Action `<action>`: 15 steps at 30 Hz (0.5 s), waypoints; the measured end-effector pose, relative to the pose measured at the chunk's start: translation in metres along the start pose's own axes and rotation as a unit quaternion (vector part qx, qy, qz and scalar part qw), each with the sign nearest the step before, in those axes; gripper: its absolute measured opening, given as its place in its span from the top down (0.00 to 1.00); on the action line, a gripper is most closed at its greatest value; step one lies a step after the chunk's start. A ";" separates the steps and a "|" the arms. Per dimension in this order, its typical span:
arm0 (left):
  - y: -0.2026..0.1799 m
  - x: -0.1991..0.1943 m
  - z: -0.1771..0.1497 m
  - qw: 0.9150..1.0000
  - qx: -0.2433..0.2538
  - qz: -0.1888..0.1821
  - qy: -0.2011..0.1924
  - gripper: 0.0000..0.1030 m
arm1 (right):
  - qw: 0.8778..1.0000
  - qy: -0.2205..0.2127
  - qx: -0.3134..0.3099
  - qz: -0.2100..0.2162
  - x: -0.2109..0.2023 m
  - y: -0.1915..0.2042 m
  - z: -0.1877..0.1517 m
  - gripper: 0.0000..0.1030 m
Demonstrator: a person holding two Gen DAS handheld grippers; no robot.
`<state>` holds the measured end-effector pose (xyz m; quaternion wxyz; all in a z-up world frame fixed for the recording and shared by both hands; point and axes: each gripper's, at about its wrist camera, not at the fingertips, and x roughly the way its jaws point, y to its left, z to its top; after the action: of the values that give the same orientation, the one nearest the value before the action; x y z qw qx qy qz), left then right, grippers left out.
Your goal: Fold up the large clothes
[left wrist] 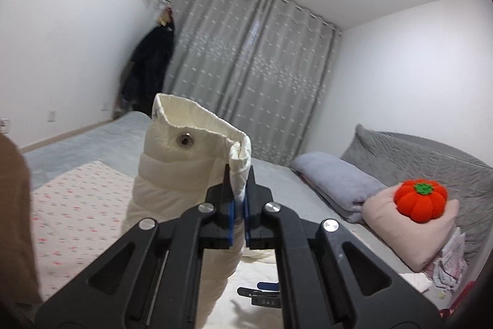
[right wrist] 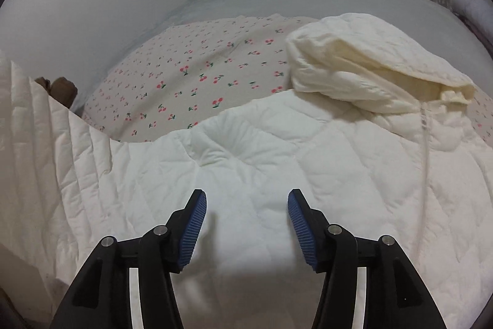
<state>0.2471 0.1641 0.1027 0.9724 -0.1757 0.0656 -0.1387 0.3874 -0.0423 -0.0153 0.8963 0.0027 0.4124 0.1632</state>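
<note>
So the left gripper [left wrist: 238, 190] is clamped on the cuff of the cream puffer jacket's sleeve [left wrist: 188, 174], which hangs down from the fingers, long axis roughly vertical. The right gripper [right wrist: 246, 224] is wide open, nothing in it, hovering right over the jacket body [right wrist: 246, 156] spread on the cherry-print sheet [right wrist: 185, 82]. The hood [right wrist: 369, 67] sits farther off, up and right. Left hand's got the sleeve, probably folding it across.
</note>
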 end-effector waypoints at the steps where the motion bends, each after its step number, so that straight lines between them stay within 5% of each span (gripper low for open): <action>1: -0.010 0.011 -0.003 1.000 0.003 -0.009 0.010 0.95 | 1.000 -0.002 0.007 0.000 -0.011 -0.012 -0.005 0.41; 8: -0.081 0.085 -0.046 0.992 0.039 -0.063 0.102 0.95 | 0.998 -0.005 0.064 0.009 -0.069 -0.090 -0.034 0.27; 15: -0.120 0.140 -0.130 0.970 0.030 -0.097 0.222 0.95 | 0.992 -0.011 0.126 0.006 -0.113 -0.158 -0.072 0.26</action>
<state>0.3285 -0.0272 0.0145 0.9204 -0.1164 0.2584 -0.2695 0.3114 -0.2349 -0.0020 0.8921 0.1200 0.4202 0.1152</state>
